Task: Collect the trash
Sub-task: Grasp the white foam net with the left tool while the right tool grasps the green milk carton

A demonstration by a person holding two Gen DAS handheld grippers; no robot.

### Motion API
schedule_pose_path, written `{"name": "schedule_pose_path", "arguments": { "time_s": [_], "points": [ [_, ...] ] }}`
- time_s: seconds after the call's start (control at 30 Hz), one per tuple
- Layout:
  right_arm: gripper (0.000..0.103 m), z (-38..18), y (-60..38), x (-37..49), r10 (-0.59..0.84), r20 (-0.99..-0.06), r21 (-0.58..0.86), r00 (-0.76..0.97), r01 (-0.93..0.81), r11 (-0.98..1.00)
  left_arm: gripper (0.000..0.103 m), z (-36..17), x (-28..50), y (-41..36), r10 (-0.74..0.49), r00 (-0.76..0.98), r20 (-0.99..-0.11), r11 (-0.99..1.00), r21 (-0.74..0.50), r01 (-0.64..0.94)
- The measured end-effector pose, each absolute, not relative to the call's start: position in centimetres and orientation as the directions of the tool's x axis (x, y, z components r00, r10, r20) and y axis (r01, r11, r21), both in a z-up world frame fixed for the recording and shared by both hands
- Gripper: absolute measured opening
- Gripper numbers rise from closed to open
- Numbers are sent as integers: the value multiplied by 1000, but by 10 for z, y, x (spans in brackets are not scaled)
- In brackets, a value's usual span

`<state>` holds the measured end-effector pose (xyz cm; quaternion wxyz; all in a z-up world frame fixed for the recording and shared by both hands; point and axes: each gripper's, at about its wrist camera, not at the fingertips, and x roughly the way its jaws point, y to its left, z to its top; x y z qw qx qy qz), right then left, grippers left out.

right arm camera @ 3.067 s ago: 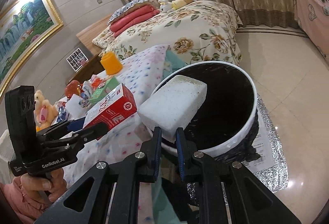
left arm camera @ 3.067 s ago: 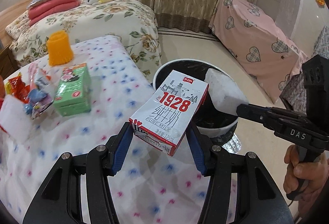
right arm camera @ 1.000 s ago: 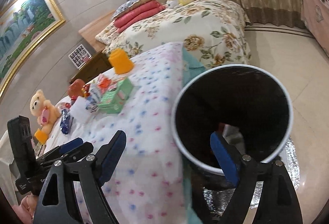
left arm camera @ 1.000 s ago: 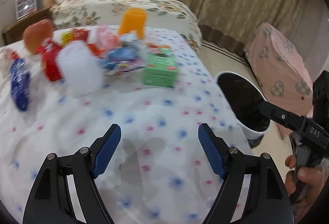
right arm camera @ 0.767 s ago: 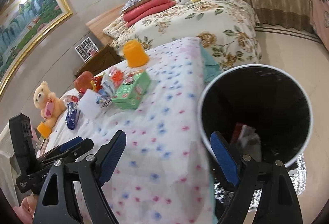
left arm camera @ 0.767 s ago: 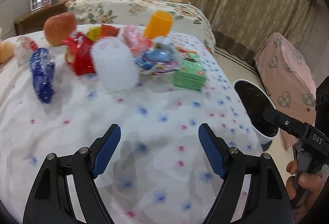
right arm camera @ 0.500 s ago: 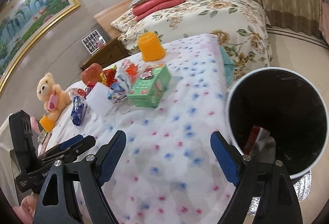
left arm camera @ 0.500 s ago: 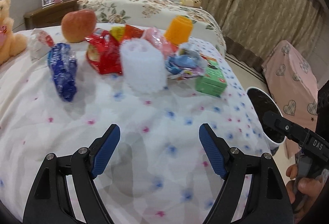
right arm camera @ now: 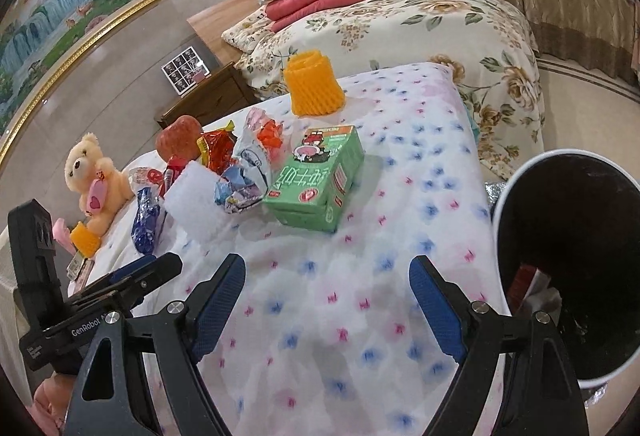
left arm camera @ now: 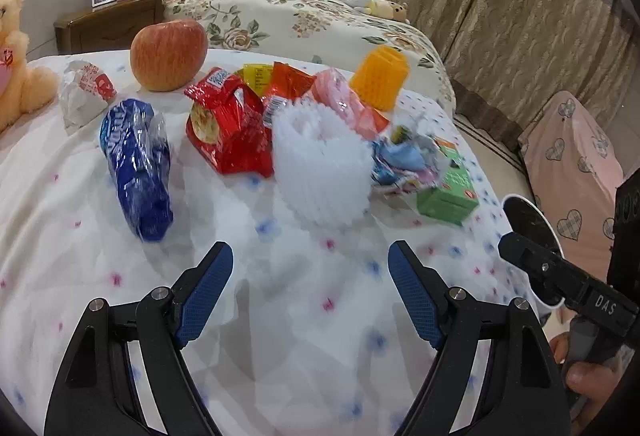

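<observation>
Both grippers hang over the flowered cloth (left arm camera: 280, 316) with jaws spread wide and nothing between them: the left gripper (left arm camera: 310, 292) faces the white foam sleeve (left arm camera: 320, 164), and the right gripper (right arm camera: 326, 300) faces the green carton (right arm camera: 316, 182). Wrappers lie in a heap beside these. The black bin (right arm camera: 576, 236) stands at the table's edge, with what seems a carton inside.

The left gripper (left arm camera: 310, 292) is wide open with nothing in it. It hangs over the spotted cloth (left arm camera: 280, 276). Just ahead stands a white foam sleeve (left arm camera: 322, 164). A blue wrapper (left arm camera: 138, 168) lies ahead to the left, and a green carton (left arm camera: 448, 192) ahead to the right. The right gripper (left arm camera: 516, 244) pokes in from the right.
</observation>
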<state>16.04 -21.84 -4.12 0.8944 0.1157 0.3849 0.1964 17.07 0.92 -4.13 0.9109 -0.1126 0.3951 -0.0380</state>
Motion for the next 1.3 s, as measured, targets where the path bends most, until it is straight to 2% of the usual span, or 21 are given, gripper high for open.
{"name": "schedule_pose_path", "arguments": {
  "time_s": [0.37,0.43,0.5,0.57,0.7,1.17,1.27,1.3],
  "points": [
    [86,-44,-192,189,451,-647,340,615,-296,893,81,-43,207,18,-202,688,-698,960,-280,-3],
    [84,-46,-187,196,446,-653,331,612,-298,895,71,-43,211,18,-208,692,-691,960,-280,9],
    [81,-49,-182,202,437,-666,317,605,-301,899,52,-45,214,17,-230,682,-695,957,-290,27],
    [77,-52,-177,207,429,-676,306,599,-301,903,40,-47,216,17,-250,671,-698,953,-301,43],
    [60,-54,-175,212,414,-682,295,602,-292,910,24,-46,211,15,-252,675,-693,955,-290,59],
    [59,-51,-210,167,462,-656,344,597,-308,887,21,-39,169,1,-278,677,-681,952,-291,99],
    [62,-53,-218,160,466,-664,366,585,-289,885,21,-38,162,-3,-287,674,-681,950,-295,105],
    [66,-53,-220,160,468,-663,376,585,-281,883,21,-38,161,-4,-287,673,-682,949,-296,105]
  ]
}}
